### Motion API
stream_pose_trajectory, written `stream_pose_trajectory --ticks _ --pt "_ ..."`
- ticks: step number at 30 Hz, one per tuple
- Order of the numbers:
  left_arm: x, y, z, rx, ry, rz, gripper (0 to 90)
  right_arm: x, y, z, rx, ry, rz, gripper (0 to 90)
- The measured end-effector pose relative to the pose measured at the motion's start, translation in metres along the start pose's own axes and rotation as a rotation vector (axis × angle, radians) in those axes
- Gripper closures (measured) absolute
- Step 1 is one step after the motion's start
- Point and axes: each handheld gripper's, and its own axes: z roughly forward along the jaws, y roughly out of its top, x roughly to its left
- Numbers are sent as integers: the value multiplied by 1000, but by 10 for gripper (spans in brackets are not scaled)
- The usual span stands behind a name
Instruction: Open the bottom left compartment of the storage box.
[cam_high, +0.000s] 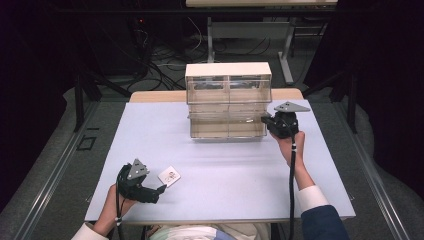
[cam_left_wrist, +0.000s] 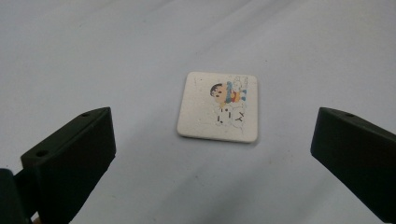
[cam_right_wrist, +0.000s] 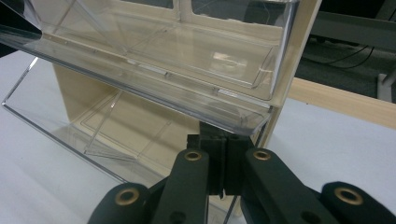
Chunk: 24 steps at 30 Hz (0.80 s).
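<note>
A small white square tile (cam_high: 169, 176) with a cartoon figure printed on it lies flat on the table near the front left. My left gripper (cam_high: 161, 190) rests just short of it, open; in the left gripper view the tile (cam_left_wrist: 217, 107) lies ahead of the wide-apart jaws (cam_left_wrist: 212, 122), untouched. A white cabinet (cam_high: 228, 70) with clear plastic drawers stands at the table's far middle. Its lower right drawer (cam_right_wrist: 70, 135) is tipped outward. My right gripper (cam_high: 264, 120) is at that drawer's right end, jaws (cam_right_wrist: 224, 161) shut on its thin clear rim.
The pale table top (cam_high: 225, 175) has bare room between the tile and the cabinet. The upper clear drawer (cam_right_wrist: 163, 42) hangs right above my right jaws. A wooden strip (cam_high: 150, 96) edges the far side; dark floor, cables and table legs (cam_high: 287, 55) lie beyond.
</note>
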Motion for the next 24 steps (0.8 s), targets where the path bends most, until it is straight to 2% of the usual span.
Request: stream_pose_trajectory --ticks 4,12,24 --pt "0 0 1 -6 2 -4 3 -1 1 2 6 -3 13 900" --pt "0 0 -1 6 0 -3 3 -1 3 2 8 -3 3 900" --pt "0 0 0 -2 0 1 3 -1 3 4 21 1 -4 900"
